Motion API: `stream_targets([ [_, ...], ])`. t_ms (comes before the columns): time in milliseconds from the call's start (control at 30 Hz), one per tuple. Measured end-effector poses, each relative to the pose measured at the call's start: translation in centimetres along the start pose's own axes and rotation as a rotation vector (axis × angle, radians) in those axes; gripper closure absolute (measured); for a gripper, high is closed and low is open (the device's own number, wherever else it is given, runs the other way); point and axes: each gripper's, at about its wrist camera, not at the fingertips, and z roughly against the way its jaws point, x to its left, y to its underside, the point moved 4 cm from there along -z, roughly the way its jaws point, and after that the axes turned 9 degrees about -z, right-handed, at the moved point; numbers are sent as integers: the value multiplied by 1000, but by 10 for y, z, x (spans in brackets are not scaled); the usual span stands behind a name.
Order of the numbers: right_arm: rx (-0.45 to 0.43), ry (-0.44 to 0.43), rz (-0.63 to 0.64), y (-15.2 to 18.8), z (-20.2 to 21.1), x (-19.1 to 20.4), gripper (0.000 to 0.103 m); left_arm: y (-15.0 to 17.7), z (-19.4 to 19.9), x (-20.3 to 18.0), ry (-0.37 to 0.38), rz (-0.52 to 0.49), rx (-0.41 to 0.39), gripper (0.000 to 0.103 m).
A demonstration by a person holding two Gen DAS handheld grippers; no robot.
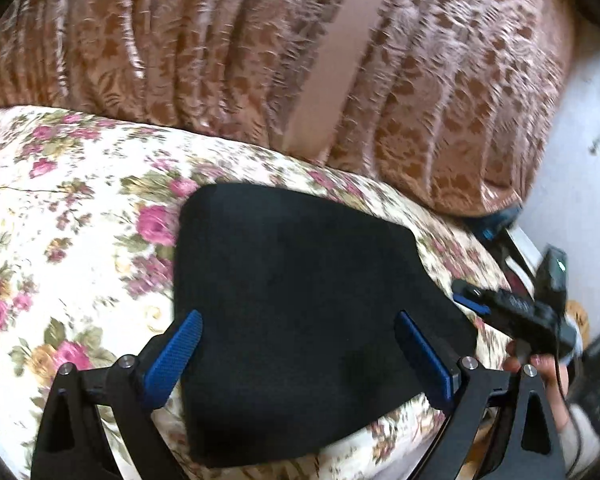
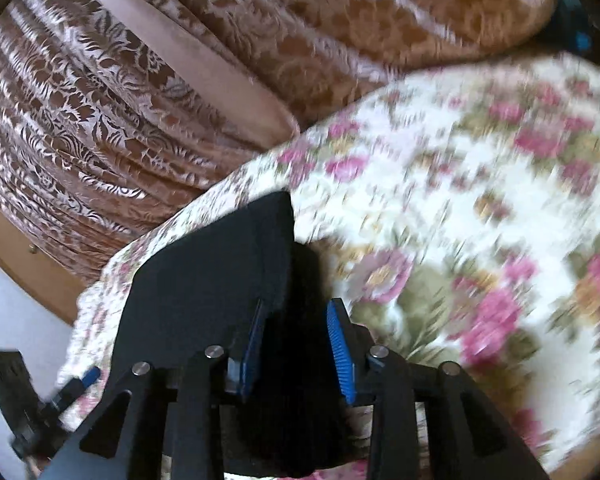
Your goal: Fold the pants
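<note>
The black pants (image 1: 300, 300) lie folded into a compact flat block on a floral bedspread (image 1: 80, 208). My left gripper (image 1: 304, 356) hovers over their near part, open wide, its blue pads on either side of the cloth and clear of it. At the pants' right edge is my right gripper (image 1: 470, 298), held by a hand (image 1: 540, 364). In the right wrist view the right gripper (image 2: 296, 304) is open a little, with a raised fold of the pants (image 2: 212, 280) between its jaws and the right-hand pad off the cloth. A blue fingertip (image 2: 89, 377) of the left gripper shows at lower left.
A brown patterned quilt (image 1: 220, 40) is bunched along the far side of the bedspread, with a plain tan band (image 1: 340, 60) across it. White floor (image 1: 580, 120) lies past the bed's right end. In the right wrist view, a wooden edge (image 2: 20, 248) borders the floor (image 2: 16, 312).
</note>
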Motion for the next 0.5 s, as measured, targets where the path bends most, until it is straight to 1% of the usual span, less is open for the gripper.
stream_targets([
  [33,-11,21,27,-4,4,5,70,-7,-1,2,-3,10,5,6],
  [100,-5,57,84,-9,6,17,70,-18,-5,2,-11,3,19,6],
  [167,9,90,140,-13,4,34,70,-31,-12,-4,-44,-42,35,6],
  [200,17,103,176,-15,1,44,70,-38,-17,-10,-64,-81,45,6],
  [233,22,106,219,-15,-1,55,71,-42,-24,-15,-82,-112,56,6],
  [300,18,104,299,-16,-7,78,71,-50,-36,-20,-116,-141,83,6],
  [367,30,120,368,-17,-19,96,71,-56,-53,-22,-126,-150,117,13],
  [433,61,137,407,-18,-35,107,72,-61,-73,-21,-138,-147,173,15],
  [500,82,147,422,-18,-50,110,72,-63,-91,-17,-169,-149,215,17],
])
